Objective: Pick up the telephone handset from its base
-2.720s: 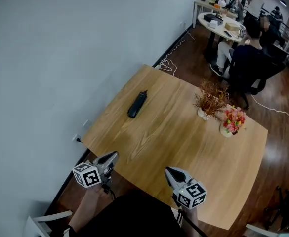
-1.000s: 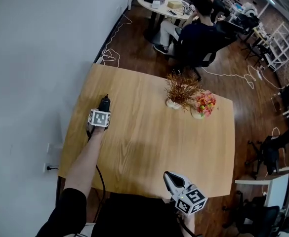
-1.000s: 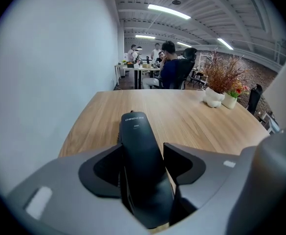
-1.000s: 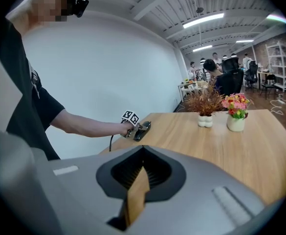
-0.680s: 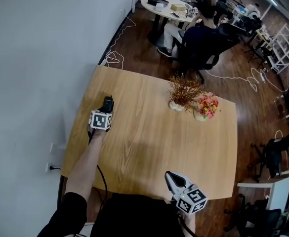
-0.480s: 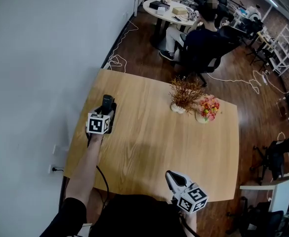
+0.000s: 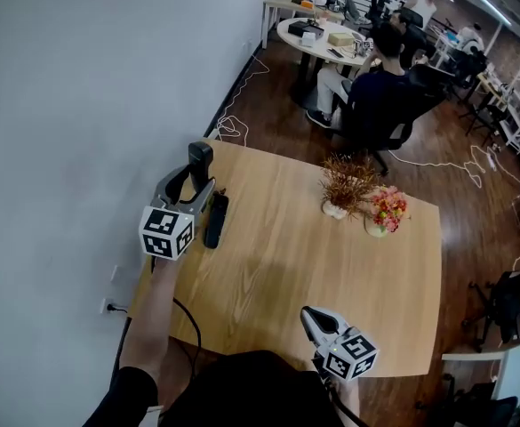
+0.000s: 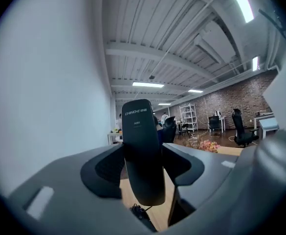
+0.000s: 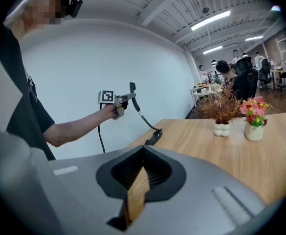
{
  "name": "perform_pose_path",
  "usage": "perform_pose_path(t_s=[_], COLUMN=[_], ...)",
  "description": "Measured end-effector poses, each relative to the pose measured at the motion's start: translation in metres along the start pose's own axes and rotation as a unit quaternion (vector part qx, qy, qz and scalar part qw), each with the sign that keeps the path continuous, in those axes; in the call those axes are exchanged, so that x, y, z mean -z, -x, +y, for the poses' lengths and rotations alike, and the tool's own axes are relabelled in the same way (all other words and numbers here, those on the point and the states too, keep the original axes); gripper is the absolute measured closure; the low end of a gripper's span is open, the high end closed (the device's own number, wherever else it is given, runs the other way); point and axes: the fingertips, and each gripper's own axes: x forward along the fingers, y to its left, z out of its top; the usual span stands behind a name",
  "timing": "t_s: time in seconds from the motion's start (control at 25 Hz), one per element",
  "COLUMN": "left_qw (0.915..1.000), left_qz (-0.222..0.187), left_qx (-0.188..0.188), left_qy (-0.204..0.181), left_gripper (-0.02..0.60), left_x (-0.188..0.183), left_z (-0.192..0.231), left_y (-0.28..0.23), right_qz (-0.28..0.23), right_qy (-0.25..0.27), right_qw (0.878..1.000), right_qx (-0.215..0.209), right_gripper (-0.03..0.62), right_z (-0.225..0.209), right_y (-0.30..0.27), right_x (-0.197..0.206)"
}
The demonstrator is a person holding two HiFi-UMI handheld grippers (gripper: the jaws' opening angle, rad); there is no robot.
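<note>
The black telephone handset (image 7: 200,160) is lifted clear of the wooden table (image 7: 331,274), and my left gripper (image 7: 192,181) is shut on it. In the left gripper view the handset (image 8: 142,155) stands upright between the pads (image 8: 106,168), top end up. Its black base (image 7: 215,221) lies on the table below, by the left edge. A cord (image 9: 143,115) runs from the handset (image 9: 132,88) down to the base (image 9: 152,137). My right gripper (image 7: 316,320) hovers at the table's near edge, its jaws a narrow slit apart with nothing between them.
A white vase of dried twigs (image 7: 347,185) and a vase of pink flowers (image 7: 387,213) stand at the table's far right. A white wall (image 7: 82,105) runs close along the left. Seated people and a round table (image 7: 331,43) are beyond, with cables on the floor.
My left gripper has risen with the handset, lifting it off the base, which stays on the table. The right gripper has hardly moved.
</note>
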Motion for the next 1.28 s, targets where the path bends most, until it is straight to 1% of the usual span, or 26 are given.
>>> perform_pose_path(t_s=[0.16,0.32,0.4,0.52,0.64,0.72,0.8,0.88,1.0,1.12,1.28], left_qw=[0.9983,0.9954,0.9936,0.9894,0.9845,0.9807,0.9764,0.9722,0.9695,0.9698,0.9709], left_qz=[-0.051,-0.082,-0.099,-0.134,-0.164,-0.18,-0.194,-0.205,-0.209,-0.205,-0.198], left_qx=[0.002,0.014,0.024,0.045,0.062,0.072,0.088,0.106,0.124,0.128,0.133], left_qy=[-0.027,-0.046,-0.048,-0.036,0.0,0.023,0.037,0.038,0.03,0.027,0.026], left_gripper=[0.333,0.334,0.334,0.334,0.335,0.336,0.336,0.337,0.337,0.337,0.337], left_x=[-0.045,-0.068,-0.075,-0.084,-0.087,-0.082,-0.077,-0.076,-0.073,-0.067,-0.061], left_z=[-0.006,-0.016,-0.022,-0.033,-0.041,-0.046,-0.05,-0.053,-0.053,-0.051,-0.057], left_y=[0.01,0.017,0.024,0.039,0.06,0.074,0.09,0.107,0.122,0.123,0.117], right_qz=[-0.004,-0.012,-0.016,-0.021,-0.026,-0.027,-0.026,-0.023,-0.022,-0.028,-0.05], right_qy=[0.005,0.002,-0.002,-0.01,-0.015,-0.018,-0.019,-0.019,-0.017,-0.021,-0.037], right_qw=[1.0,1.0,1.0,1.0,0.999,0.999,0.999,0.999,0.999,0.999,0.998], right_qx=[-0.007,0.002,0.009,0.019,0.027,0.031,0.032,0.028,0.027,0.03,0.03], right_gripper=[0.591,0.591,0.591,0.591,0.591,0.591,0.591,0.591,0.591,0.591,0.591], right_z=[0.002,0.0,-0.003,-0.007,-0.011,-0.013,-0.013,-0.012,-0.013,-0.015,-0.022], right_y=[0.0,0.007,0.012,0.018,0.021,0.022,0.023,0.021,0.019,0.018,0.021], right_x=[0.0,-0.001,-0.001,-0.002,-0.001,-0.001,0.0,0.001,0.0,-0.002,-0.007])
